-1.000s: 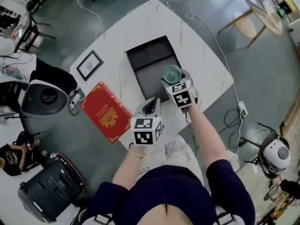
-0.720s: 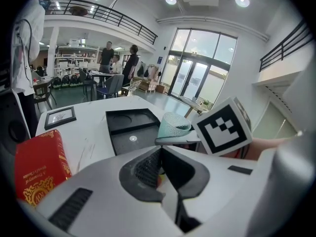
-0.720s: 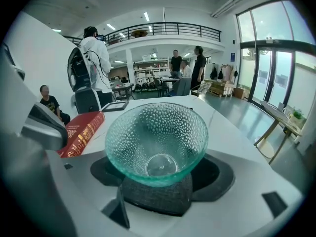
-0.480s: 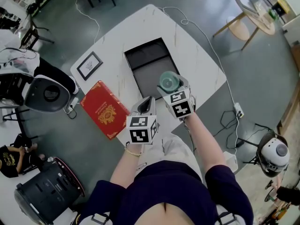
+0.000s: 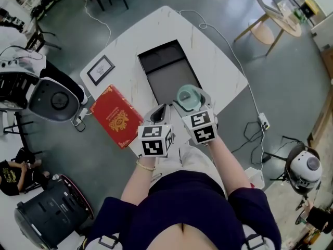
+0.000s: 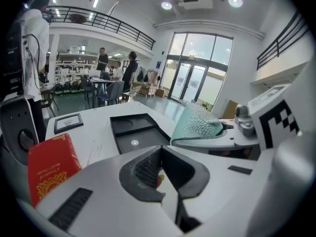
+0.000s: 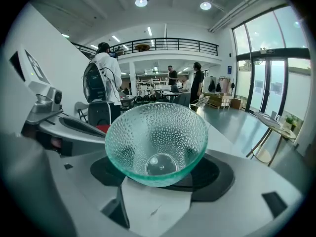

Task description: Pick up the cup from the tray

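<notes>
My right gripper (image 5: 189, 101) clasps the green glass cup (image 7: 157, 141) clear of the tray (image 5: 162, 61) (black); my left gripper (image 5: 161, 113) is clenched, empty.

Bare white top along the table's (image 5: 216, 66) right edge, beside the black tray (image 5: 169, 77), and at the far corner beyond it. Tighter on the left side: a framed picture (image 5: 100, 70) near the left corner, a red book (image 5: 115, 115) at the near-left edge, only narrow strips of bare top between these and the tray. Crowded over the near corner, with the left gripper (image 5: 160, 111), jaws together, just beside the right gripper (image 5: 188, 102), clamped on the cup (image 5: 185, 94) above the tray's near end.
</notes>
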Tool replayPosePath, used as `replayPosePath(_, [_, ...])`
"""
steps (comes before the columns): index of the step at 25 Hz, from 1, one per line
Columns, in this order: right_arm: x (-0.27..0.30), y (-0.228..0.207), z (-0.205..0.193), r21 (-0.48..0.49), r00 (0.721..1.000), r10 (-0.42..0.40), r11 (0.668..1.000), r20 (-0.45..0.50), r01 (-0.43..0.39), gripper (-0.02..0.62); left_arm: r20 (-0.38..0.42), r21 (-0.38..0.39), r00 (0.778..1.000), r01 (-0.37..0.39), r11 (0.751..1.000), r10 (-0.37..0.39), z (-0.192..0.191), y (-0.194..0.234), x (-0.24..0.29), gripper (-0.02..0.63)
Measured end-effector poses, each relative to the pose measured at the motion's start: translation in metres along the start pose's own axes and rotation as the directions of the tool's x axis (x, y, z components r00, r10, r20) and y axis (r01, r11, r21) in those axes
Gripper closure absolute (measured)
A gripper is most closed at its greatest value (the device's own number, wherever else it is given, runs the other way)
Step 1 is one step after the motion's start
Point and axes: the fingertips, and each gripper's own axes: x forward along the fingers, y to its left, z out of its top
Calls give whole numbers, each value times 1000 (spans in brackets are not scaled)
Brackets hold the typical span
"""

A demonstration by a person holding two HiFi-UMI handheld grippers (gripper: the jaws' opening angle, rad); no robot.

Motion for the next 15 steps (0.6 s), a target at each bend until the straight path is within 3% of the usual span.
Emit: replayPosePath(15, [-50, 21, -14, -6, 999, 14, 1000, 37, -14, 224, 23, 24, 999, -28, 999, 28, -8, -10, -25, 597])
